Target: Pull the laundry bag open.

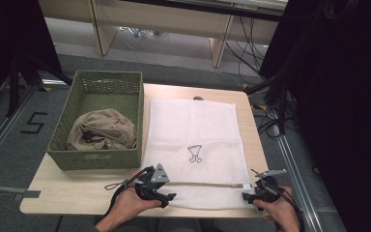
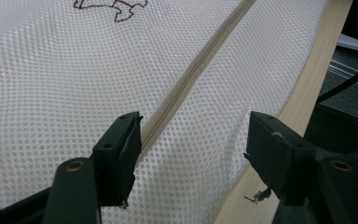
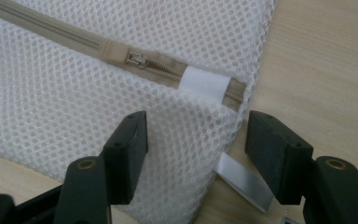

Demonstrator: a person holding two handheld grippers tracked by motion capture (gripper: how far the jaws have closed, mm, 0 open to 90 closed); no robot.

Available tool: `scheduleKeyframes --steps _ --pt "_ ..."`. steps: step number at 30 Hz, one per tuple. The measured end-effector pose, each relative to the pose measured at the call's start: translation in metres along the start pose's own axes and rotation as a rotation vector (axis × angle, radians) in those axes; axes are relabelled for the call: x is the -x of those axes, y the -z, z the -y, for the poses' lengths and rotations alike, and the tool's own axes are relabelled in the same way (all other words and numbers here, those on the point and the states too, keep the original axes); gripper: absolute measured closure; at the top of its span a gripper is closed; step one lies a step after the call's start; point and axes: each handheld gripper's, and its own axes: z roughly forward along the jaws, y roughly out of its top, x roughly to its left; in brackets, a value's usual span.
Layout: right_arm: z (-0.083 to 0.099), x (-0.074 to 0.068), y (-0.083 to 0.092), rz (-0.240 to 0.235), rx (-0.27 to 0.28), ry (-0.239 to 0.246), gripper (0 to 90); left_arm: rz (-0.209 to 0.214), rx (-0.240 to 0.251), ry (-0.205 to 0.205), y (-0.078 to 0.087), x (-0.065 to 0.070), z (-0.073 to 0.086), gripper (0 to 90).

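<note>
Now both released, left gripper [image 2: 193, 149] and right gripper [image 3: 196, 149] over mesh bag [image 1: 193, 130], no legible writing.

A tall green woven basket [image 1: 99, 125] holding a crumpled beige cloth [image 1: 104, 129] walls off the left part of the light wooden bench [image 1: 67, 191]. The flat white mesh laundry bag [image 1: 193, 130] covers the middle and lies low enough to pass over. Bare strips remain along the near-left edge and right edge.
</note>
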Motion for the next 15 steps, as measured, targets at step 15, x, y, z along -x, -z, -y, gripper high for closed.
scheduleKeyframes --steps 15 --pt "0.001 0.009 0.002 0.001 0.048 0.030 75.6 0.000 0.003 -0.010 -0.002 0.000 0.001 33.6"
